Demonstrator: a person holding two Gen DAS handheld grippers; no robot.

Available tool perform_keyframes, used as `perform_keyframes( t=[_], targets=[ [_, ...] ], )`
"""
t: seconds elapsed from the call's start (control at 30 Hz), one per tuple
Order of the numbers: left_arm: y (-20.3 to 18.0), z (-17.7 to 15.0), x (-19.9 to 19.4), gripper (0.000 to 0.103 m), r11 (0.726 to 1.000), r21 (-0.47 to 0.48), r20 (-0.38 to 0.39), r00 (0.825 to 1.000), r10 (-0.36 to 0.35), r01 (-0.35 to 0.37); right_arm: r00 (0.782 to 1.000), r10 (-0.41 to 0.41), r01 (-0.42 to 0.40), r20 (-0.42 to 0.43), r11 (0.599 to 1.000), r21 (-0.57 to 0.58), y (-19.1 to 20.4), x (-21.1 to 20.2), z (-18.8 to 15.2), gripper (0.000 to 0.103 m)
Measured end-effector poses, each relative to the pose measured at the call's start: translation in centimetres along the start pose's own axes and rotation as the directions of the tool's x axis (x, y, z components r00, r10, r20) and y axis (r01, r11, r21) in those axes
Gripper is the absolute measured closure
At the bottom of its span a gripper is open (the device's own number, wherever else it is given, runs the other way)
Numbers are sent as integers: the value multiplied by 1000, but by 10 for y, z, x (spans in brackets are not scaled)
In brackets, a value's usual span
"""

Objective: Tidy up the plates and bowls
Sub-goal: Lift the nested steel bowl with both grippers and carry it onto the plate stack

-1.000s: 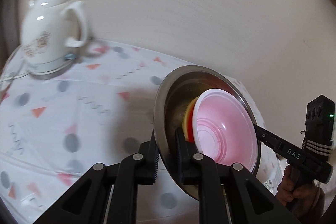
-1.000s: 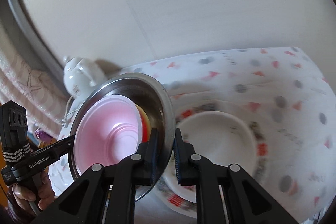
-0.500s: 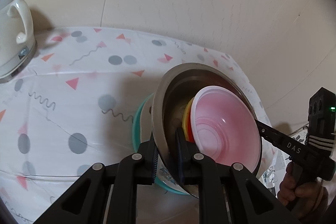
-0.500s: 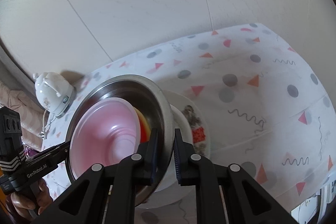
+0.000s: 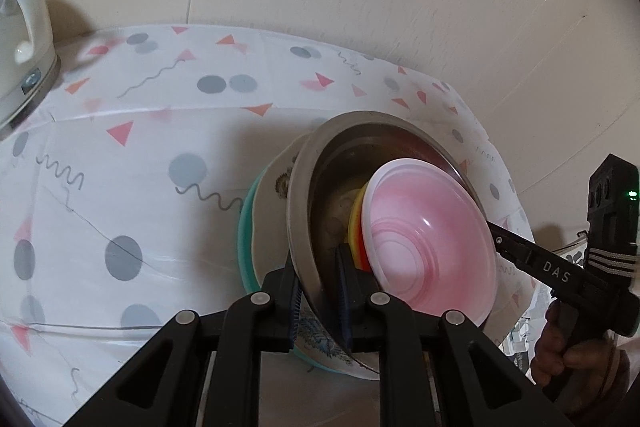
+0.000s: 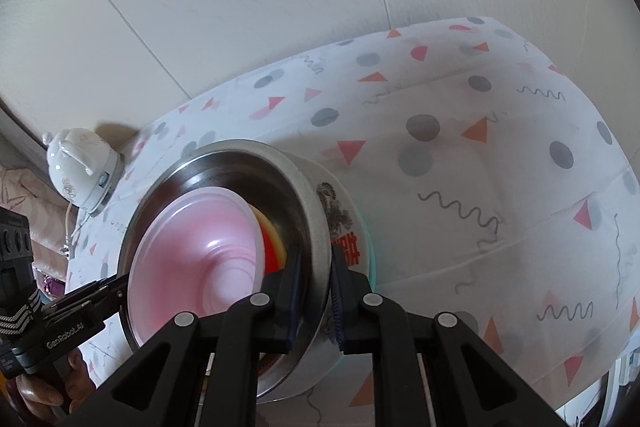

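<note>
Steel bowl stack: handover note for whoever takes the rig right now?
Left gripper: shut on the steel bowl rim.
Right gripper: shut on the opposite rim.
Steel bowl holds a pink bowl over a red-yellow one.
It sits tilted in the patterned white bowl, which rests on a teal dish on the tablecloth. Kettle stands apart.
Done: stack brought to the white bowl.
Left: probably level it, release.

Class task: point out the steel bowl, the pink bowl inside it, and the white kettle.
steel bowl [image 5: 320, 195]: left wrist view, inner wall near the rim.
pink bowl [image 5: 432, 239]: left wrist view, middle of its inside.
white kettle [image 6: 78, 167]: right wrist view, its body.
</note>
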State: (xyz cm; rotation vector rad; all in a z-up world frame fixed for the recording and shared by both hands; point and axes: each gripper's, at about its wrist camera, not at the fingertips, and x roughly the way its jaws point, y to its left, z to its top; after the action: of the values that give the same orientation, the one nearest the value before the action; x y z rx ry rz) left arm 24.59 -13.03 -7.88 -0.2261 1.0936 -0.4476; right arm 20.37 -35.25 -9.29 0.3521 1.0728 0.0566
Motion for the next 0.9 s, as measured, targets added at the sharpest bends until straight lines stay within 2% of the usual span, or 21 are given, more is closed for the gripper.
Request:
perform_keyframes(
  t=[0.27,0.73,0.9],
  targets=[
    [-1,-3,3,85,1000,-2,-7,1000,12,-12,1000,-14,14,-1,1000,0,0,0,3,90],
    [-9,-7,-1,85,997,25,30,997,72,-73,1000,-7,6,-8,1000,-13,1,2,1,89],
    [-10,-9,-2,85,995,8,41,994,99,-99,1000,-5,5,-6,1000,-22,-1,1,-1,85]
  ],
)
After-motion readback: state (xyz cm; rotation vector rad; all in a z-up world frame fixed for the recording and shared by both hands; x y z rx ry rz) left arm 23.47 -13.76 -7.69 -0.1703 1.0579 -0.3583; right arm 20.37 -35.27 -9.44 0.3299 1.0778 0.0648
